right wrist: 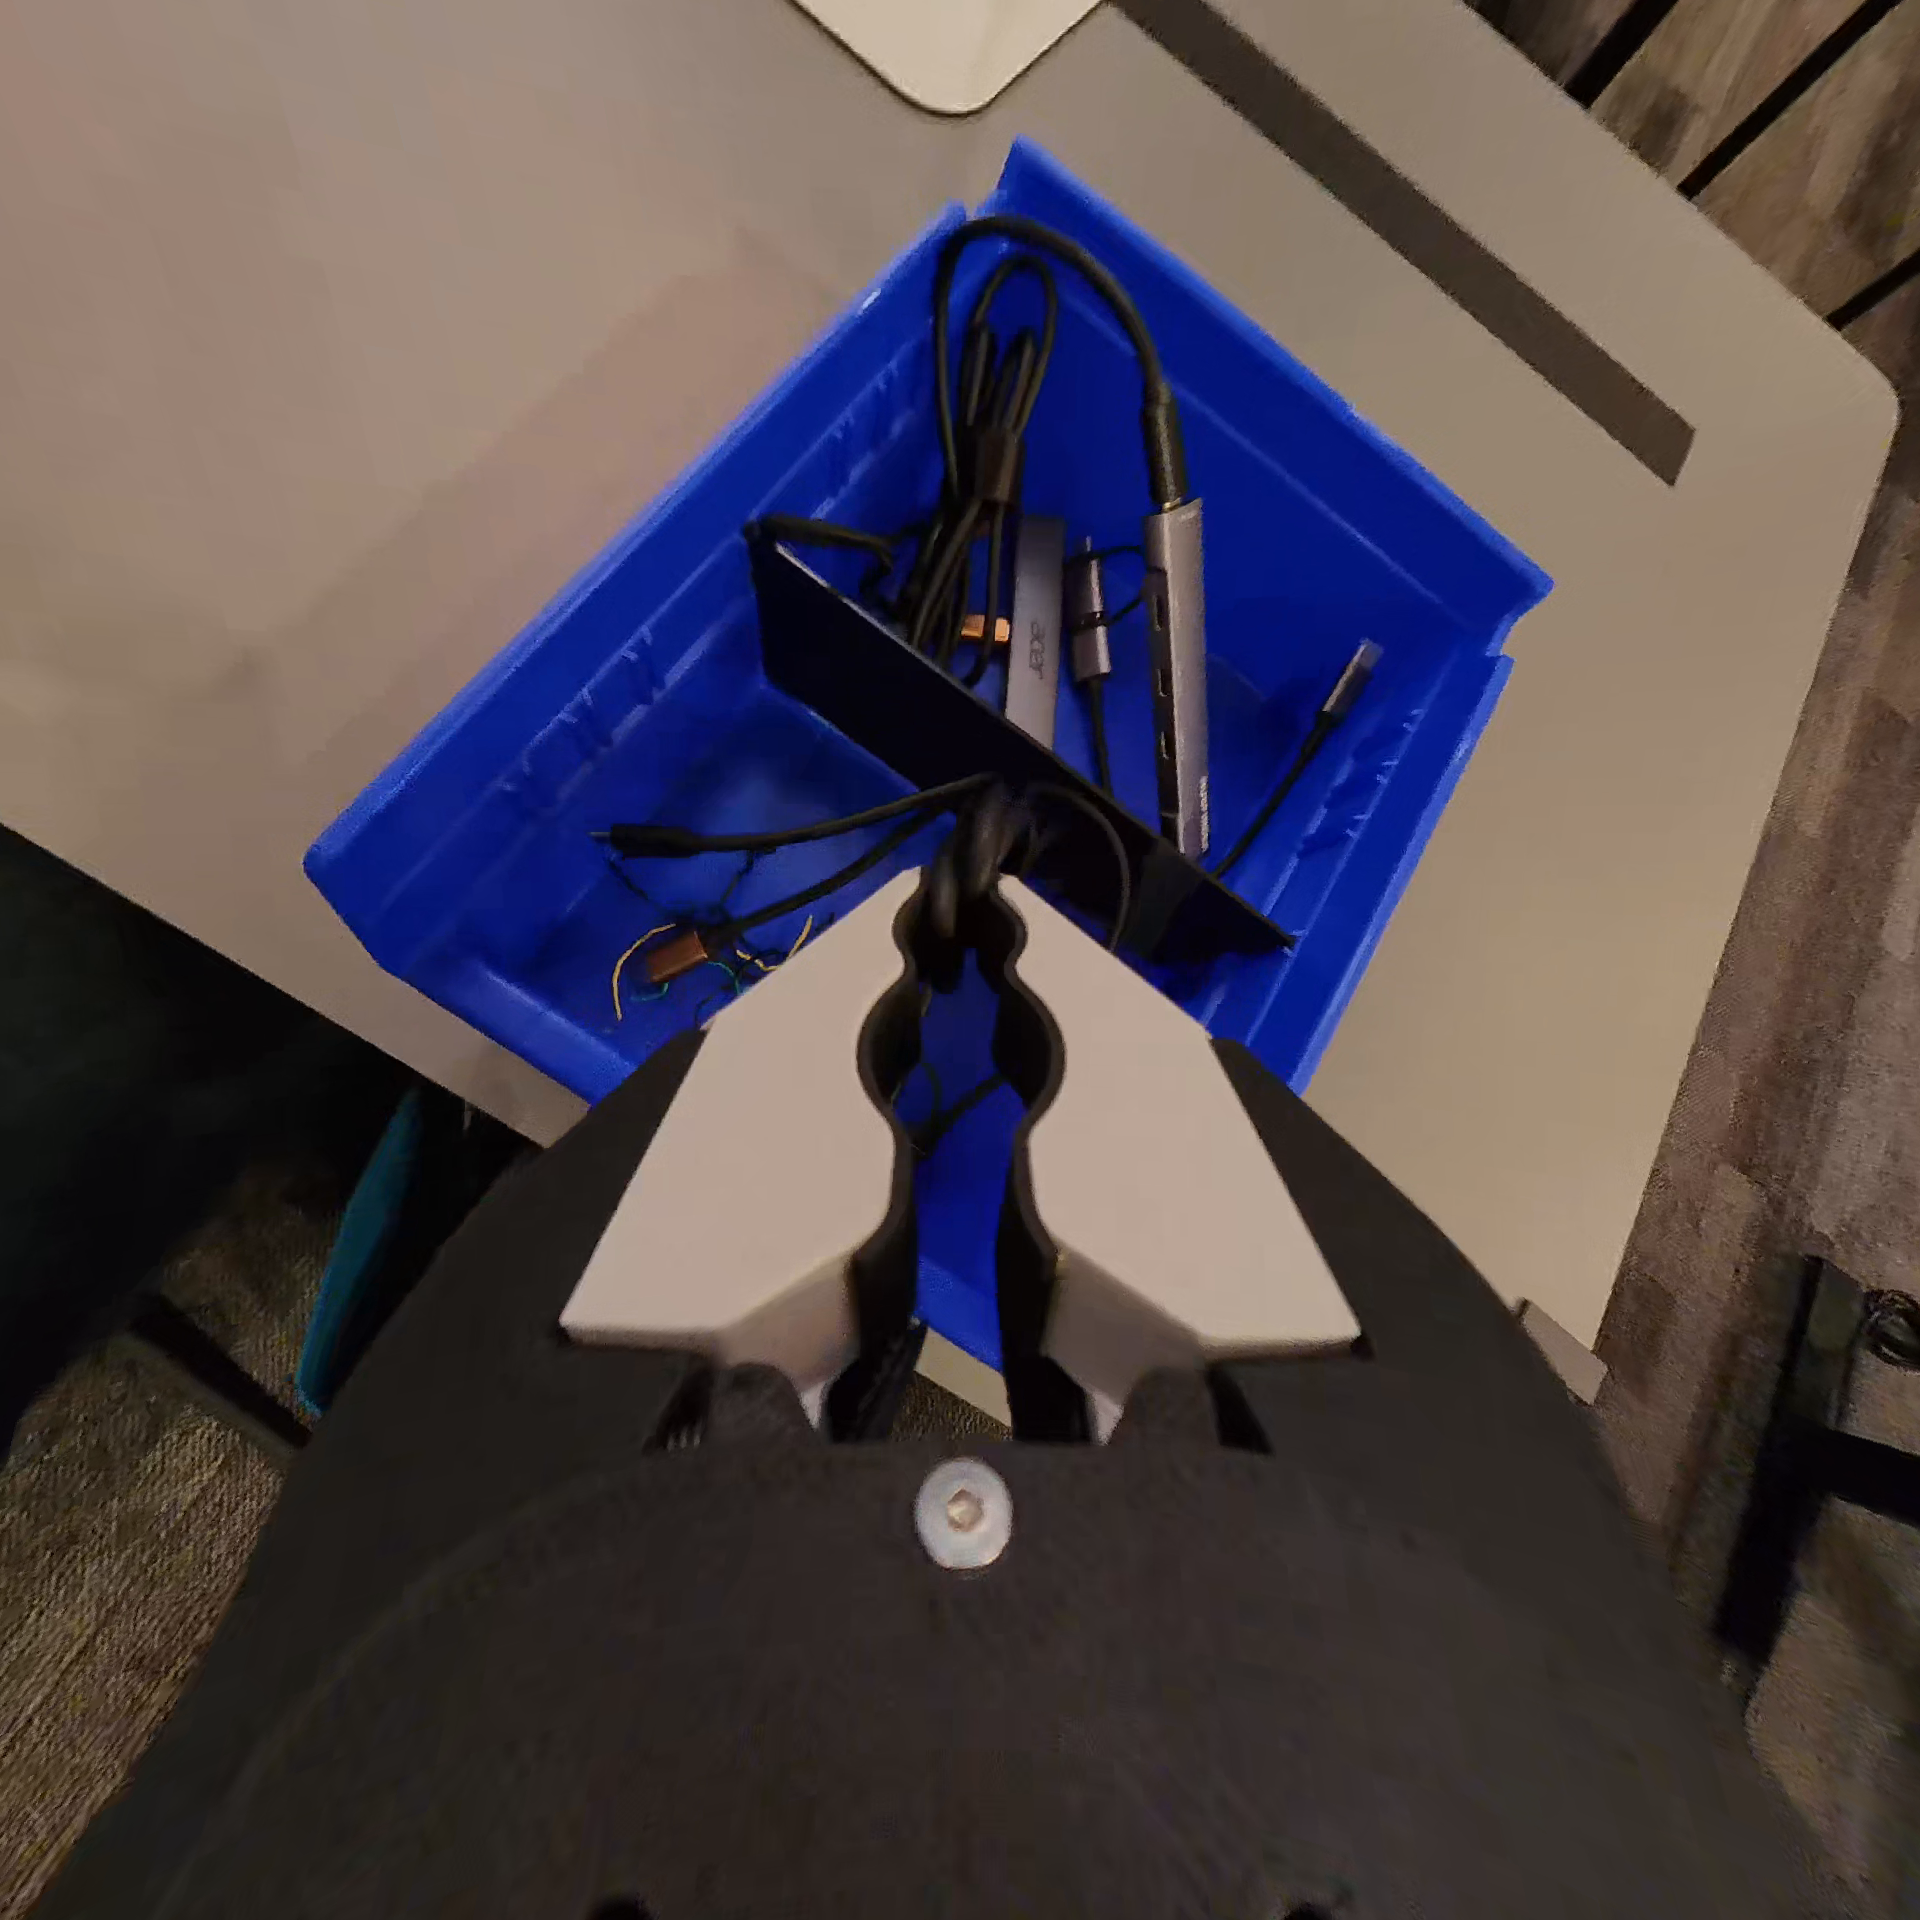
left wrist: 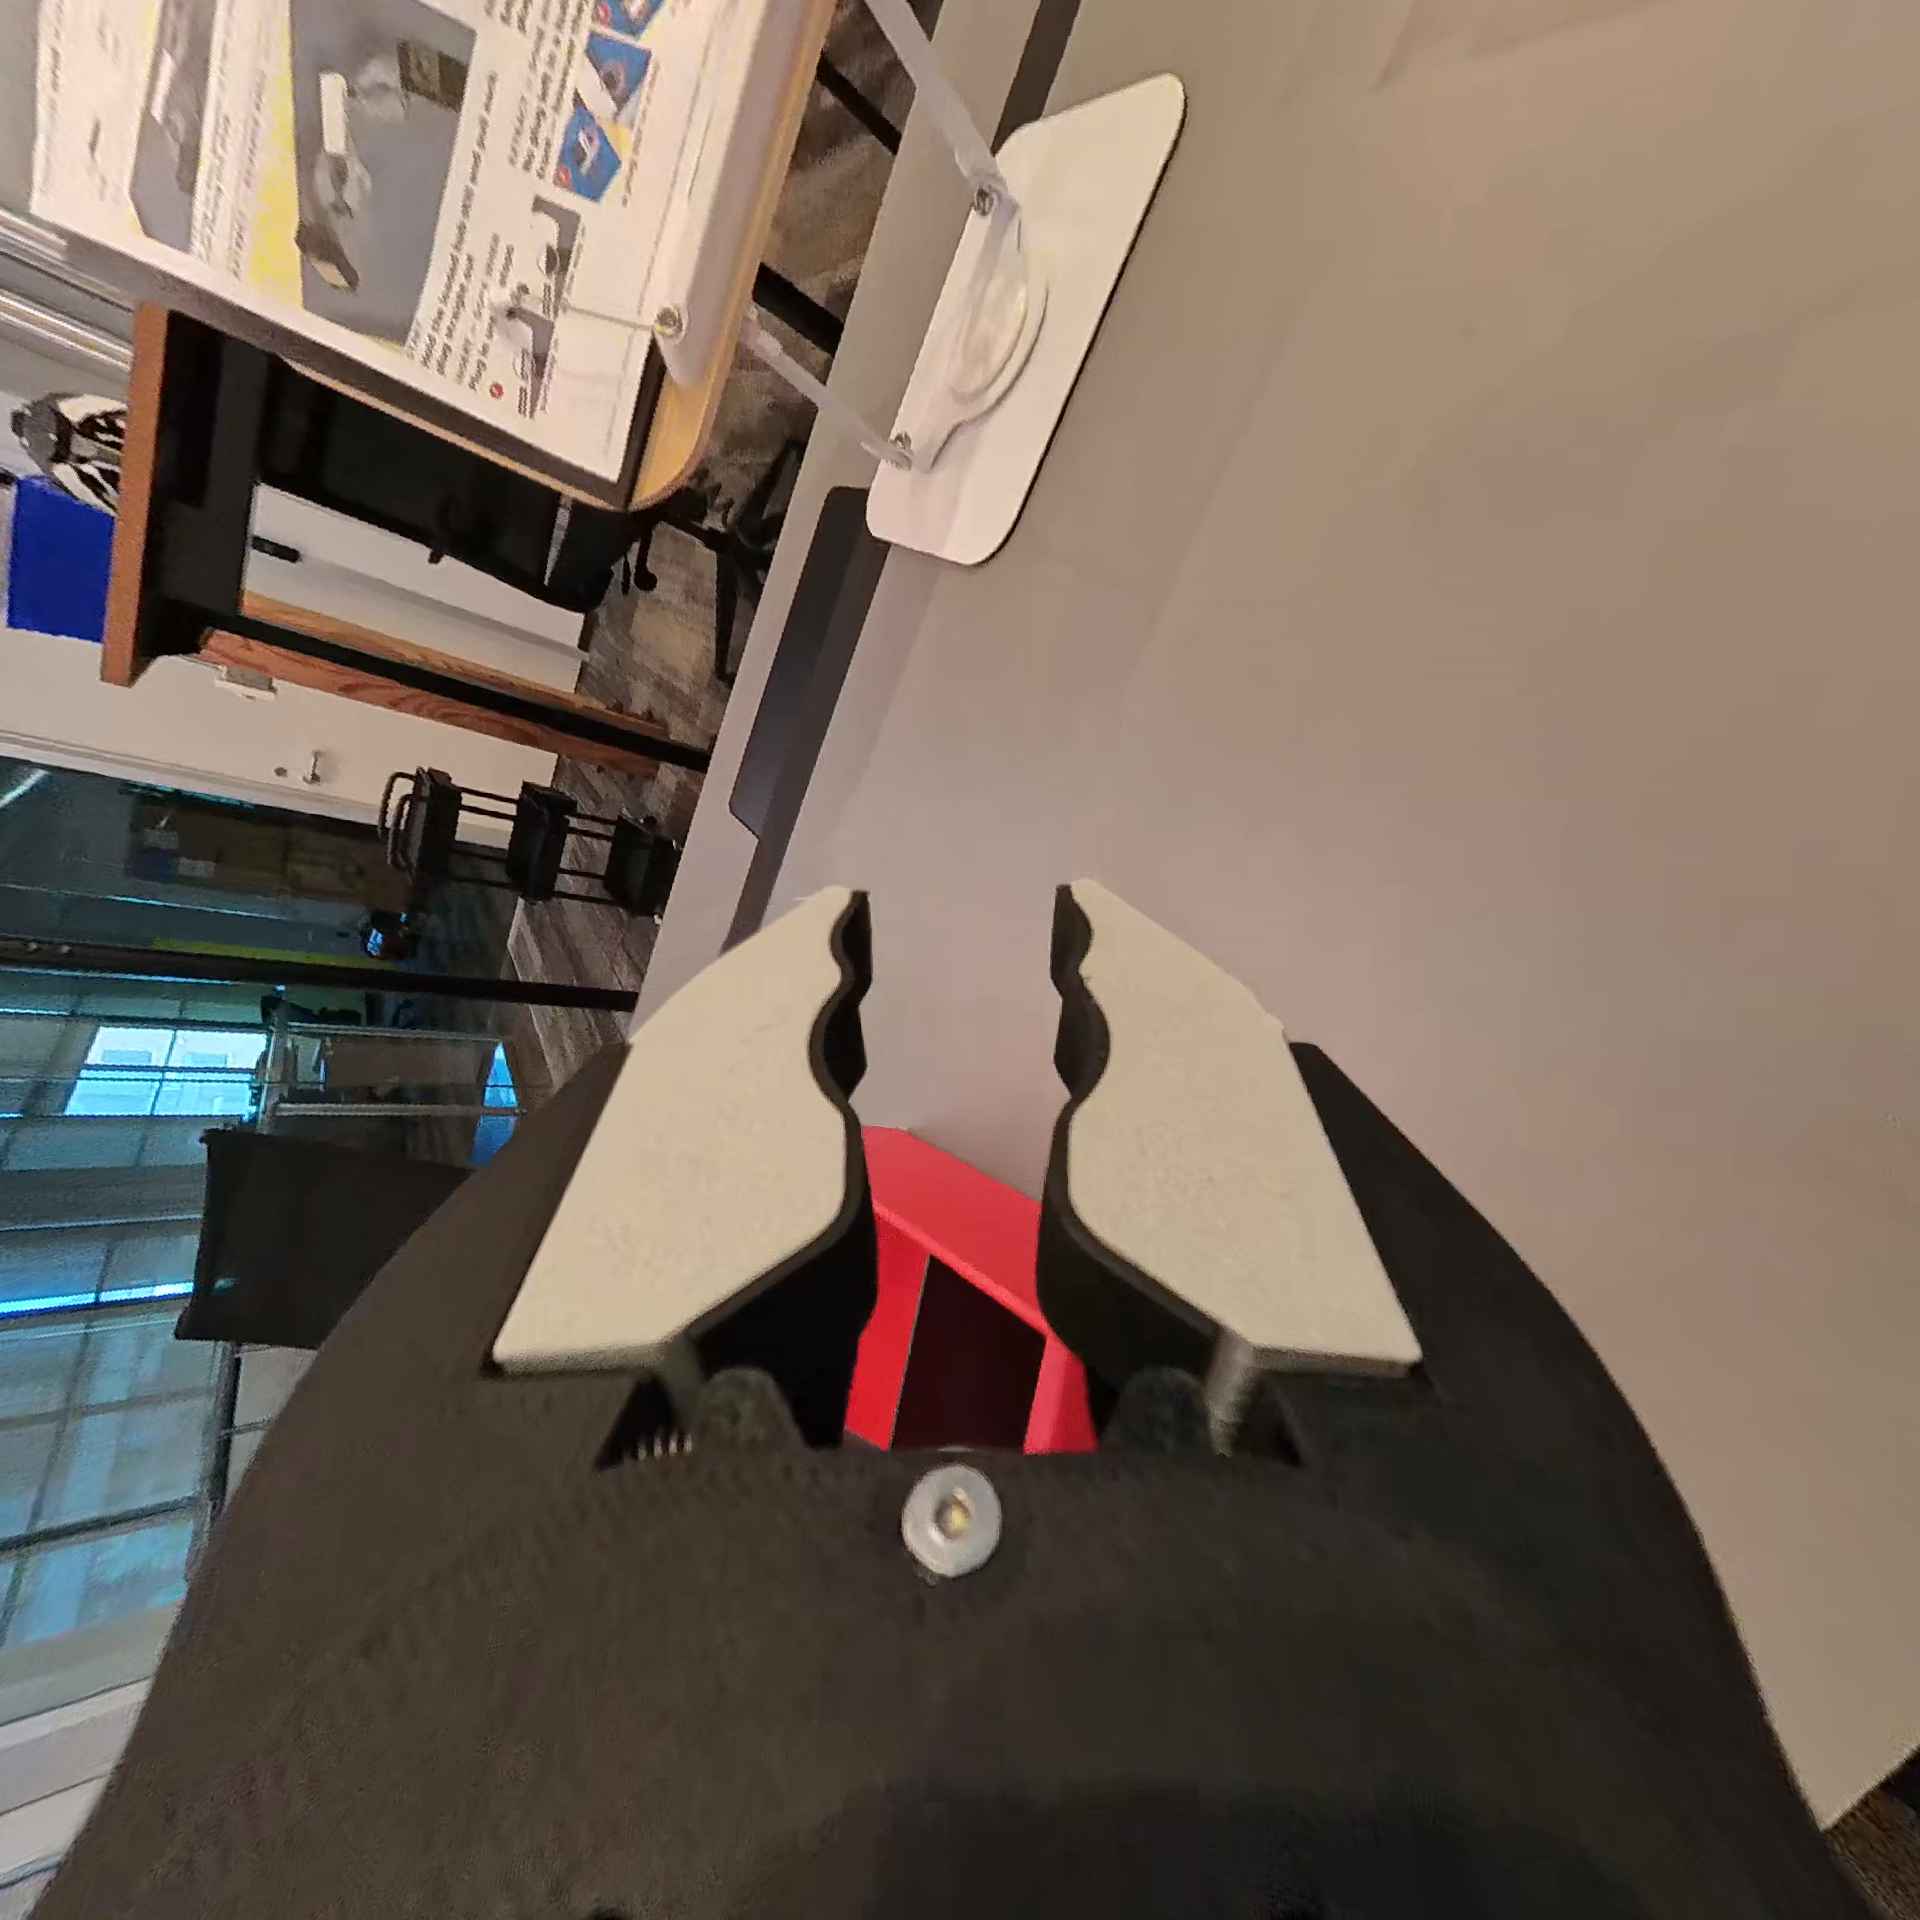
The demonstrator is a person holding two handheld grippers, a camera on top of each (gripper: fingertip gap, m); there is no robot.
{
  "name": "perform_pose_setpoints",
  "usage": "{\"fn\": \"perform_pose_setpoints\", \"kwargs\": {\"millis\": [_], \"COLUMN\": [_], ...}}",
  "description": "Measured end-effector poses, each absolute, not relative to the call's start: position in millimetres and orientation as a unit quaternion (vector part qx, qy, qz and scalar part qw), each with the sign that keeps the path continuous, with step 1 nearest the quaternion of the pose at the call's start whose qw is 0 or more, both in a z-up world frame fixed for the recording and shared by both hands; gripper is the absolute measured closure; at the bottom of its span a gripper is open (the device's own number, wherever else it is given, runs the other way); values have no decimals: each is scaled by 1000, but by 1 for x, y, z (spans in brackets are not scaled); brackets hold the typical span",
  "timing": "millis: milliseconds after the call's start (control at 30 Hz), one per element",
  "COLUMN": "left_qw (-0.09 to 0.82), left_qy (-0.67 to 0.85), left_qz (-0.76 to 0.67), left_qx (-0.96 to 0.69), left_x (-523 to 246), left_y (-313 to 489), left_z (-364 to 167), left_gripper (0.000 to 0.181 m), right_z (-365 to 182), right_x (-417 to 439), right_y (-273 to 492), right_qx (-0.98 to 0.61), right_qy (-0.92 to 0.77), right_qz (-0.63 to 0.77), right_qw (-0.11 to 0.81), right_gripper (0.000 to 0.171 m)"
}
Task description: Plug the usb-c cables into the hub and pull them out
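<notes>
In the right wrist view, my right gripper point(right wrist: 961, 914) is shut on a looped black cable point(right wrist: 971, 831), holding it just above a blue bin point(right wrist: 644, 665). A black divider point(right wrist: 914, 686) splits the bin. The far compartment holds a grey hub point(right wrist: 1179, 665), a second grey hub point(right wrist: 1034, 634), tangled black cables and a loose grey plug point(right wrist: 1351, 675). One black plug end point(right wrist: 649, 840) of the held cable hangs over the near compartment, above a copper-coloured plug point(right wrist: 675, 956). In the left wrist view, my left gripper point(left wrist: 961, 935) is open and empty, turned sideways over the grey table point(left wrist: 1455, 727).
A red bin point(left wrist: 956, 1195) shows between the left fingers, below them. A white stand base point(left wrist: 1081, 260) carries a tilted instruction sheet point(left wrist: 343, 187) at the table's far edge. The blue bin stands near the table's corner, with carpet floor point(right wrist: 1766, 1039) beside it. One gripper's finger ends stand about 50 cm off the other's.
</notes>
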State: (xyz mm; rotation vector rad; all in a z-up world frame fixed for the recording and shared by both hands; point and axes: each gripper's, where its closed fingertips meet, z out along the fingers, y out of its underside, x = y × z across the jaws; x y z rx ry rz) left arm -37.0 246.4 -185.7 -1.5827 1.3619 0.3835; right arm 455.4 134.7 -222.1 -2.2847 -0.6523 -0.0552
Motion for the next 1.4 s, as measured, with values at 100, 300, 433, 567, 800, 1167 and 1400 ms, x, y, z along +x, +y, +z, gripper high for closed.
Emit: {"fn": "perform_pose_setpoints", "kwargs": {"millis": [100, 300, 433, 567, 800, 1167, 1400], "left_qw": [470, 446, 435, 425, 413, 426, 407], "left_qy": [561, 564, 561, 561, 548, 477, 368], "left_qz": [159, 166, 163, 166, 160, 156, 174], "left_qx": [-663, -675, -686, -690, -710, -752, -818], "left_x": [-45, -57, -64, -69, -85, -141, -227], "left_y": [249, 252, 255, 256, 255, 257, 254], "left_z": [-193, -206, -213, -216, -218, -199, -208], "left_gripper": [148, 146, 145, 144, 140, 138, 122], "right_z": [-235, -278, -302, -326, -320, -260, -223], "right_x": [451, 423, 410, 398, 387, 399, 500], "right_y": [139, 148, 141, 132, 128, 113, 134], "right_qx": [-900, -898, -888, -879, -883, -863, -886], "right_qy": [-275, -345, -395, -430, -411, -398, -223], "right_qz": [-30, -31, -63, -75, -28, 1, -131], "right_qw": [335, 272, 228, 191, 222, 311, 385], "right_gripper": [166, 165, 160, 151, 126, 99, 110]}}
